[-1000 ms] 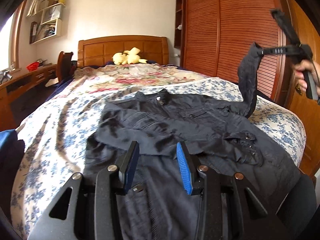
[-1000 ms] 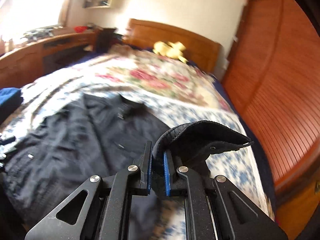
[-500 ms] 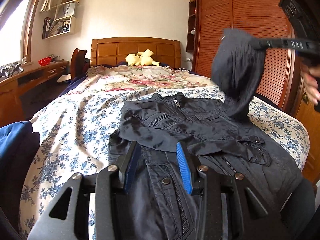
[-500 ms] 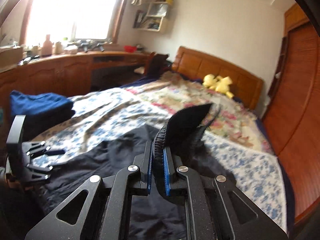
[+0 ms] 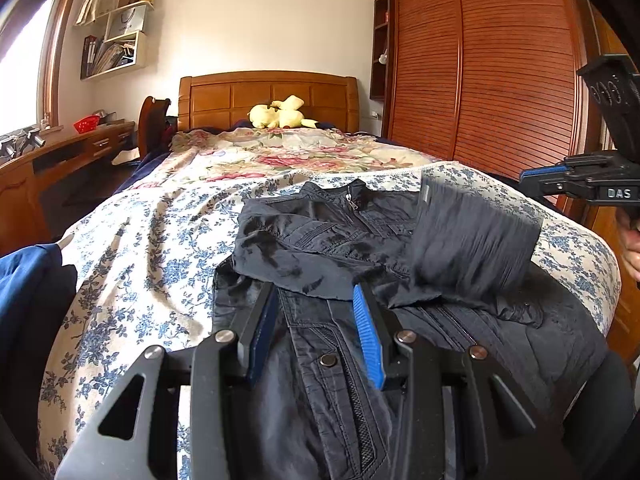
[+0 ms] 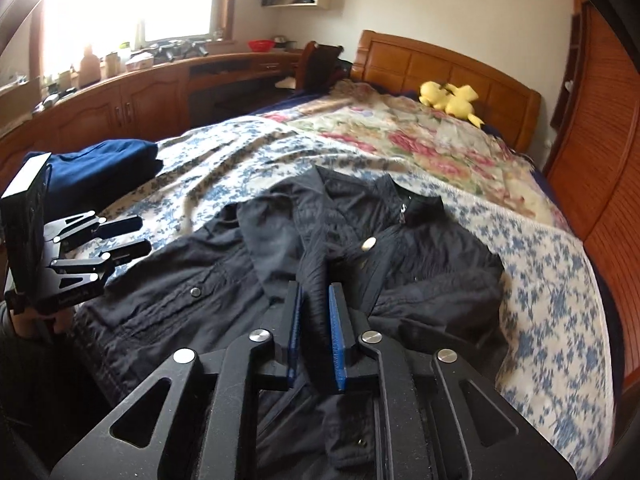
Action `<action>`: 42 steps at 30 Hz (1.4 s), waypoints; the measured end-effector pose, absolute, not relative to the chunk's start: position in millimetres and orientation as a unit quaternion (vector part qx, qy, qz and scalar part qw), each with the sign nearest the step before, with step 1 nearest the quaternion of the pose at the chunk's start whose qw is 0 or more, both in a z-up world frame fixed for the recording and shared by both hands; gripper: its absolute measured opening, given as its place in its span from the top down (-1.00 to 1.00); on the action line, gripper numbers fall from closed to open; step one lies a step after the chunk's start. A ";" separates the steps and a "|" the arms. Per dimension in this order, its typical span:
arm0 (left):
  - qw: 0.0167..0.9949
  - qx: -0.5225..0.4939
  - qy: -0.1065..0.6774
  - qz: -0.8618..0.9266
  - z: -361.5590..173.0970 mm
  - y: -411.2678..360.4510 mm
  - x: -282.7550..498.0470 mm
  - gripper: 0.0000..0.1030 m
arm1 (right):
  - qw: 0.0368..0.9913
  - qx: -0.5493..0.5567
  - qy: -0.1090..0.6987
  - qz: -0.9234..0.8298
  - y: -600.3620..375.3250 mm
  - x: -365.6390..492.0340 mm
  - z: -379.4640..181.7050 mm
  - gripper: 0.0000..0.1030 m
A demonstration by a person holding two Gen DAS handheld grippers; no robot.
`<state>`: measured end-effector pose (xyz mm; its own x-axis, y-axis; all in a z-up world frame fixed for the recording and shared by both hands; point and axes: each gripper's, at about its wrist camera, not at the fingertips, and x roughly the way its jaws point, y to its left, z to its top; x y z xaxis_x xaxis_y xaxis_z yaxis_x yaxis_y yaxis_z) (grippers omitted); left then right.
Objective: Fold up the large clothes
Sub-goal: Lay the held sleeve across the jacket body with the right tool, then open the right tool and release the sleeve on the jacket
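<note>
The sleeve (image 5: 472,240) has dropped onto the jacket (image 6: 248,280), right fingers (image 6: 314,320) opening around it, left gripper (image 5: 316,312) part-open, empty.

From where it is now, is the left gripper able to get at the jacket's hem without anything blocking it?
Probably yes. The left gripper hangs open just above the jacket, with nothing lying between them.

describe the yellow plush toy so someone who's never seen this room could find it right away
Start at the bed and look to its far end, by the wooden headboard. The plush toy lies there on the flowered blanket. It is the only pale yellow thing on the bed.
</note>
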<state>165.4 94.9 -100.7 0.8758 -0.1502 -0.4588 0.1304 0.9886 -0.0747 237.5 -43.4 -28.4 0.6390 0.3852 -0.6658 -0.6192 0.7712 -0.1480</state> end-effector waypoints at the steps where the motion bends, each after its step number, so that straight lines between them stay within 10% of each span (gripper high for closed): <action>1: 0.968 -0.021 0.239 -0.073 -101.6 94.2 165.8 0.28 | 0.887 -0.178 0.315 0.286 -46.1 235.5 -27.5 0.36; 4: 0.967 -0.020 0.242 -0.076 -102.8 91.2 167.8 0.28 | 0.892 -0.163 0.309 0.287 -55.1 230.6 -26.1 0.08; 42: 0.925 0.024 0.365 -0.099 -173.8 14.9 203.9 0.28 | 0.897 -0.082 0.376 0.217 -142.7 274.0 -174.5 0.06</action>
<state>203.9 14.9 -173.8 0.7130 -0.1662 -0.6811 0.2017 0.9790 -0.0277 274.0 -142.7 -174.5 0.6224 0.3273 -0.7109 -0.4512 0.8923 0.0158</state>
